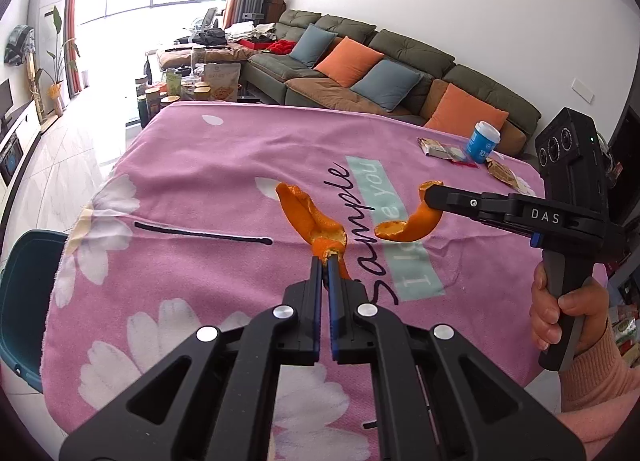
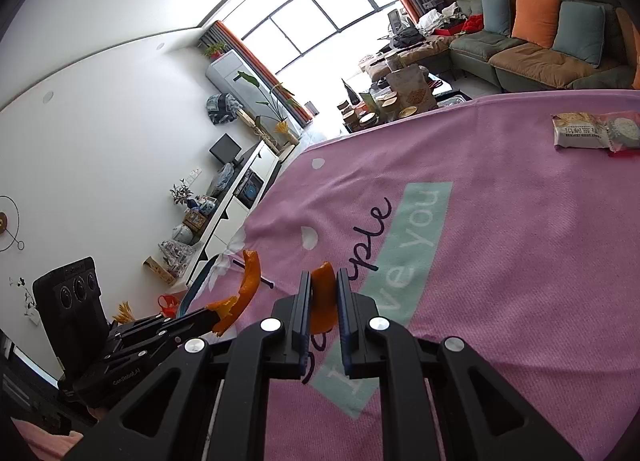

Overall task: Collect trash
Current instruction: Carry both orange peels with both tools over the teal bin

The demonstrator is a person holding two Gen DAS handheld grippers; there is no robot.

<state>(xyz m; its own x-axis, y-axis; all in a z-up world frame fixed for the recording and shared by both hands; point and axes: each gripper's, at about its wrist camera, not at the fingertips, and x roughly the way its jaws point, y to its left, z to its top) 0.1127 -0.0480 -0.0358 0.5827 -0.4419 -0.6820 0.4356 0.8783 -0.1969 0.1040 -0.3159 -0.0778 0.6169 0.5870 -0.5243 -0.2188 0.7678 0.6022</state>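
My left gripper (image 1: pixel 325 258) is shut on a long forked strip of orange peel (image 1: pixel 308 217) that sticks up above the pink flowered cloth (image 1: pixel 208 165). To its right, my right gripper (image 1: pixel 427 197) is shut on a second, curled orange peel (image 1: pixel 412 225) that hangs below its tip. In the right wrist view the right gripper (image 2: pixel 324 281) pinches that curled peel (image 2: pixel 322 297), and the left gripper (image 2: pixel 210 315) shows at lower left with its peel (image 2: pixel 246 285). Both peels are lifted off the cloth.
A blue-and-white cup (image 1: pixel 483 141) lies tipped at the table's far right among snack wrappers (image 1: pixel 442 150) (image 1: pixel 506 175). A dark teal bin (image 1: pixel 22 293) sits beside the table's left edge. A wrapper pack (image 2: pixel 592 130) lies far right. A sofa stands behind.
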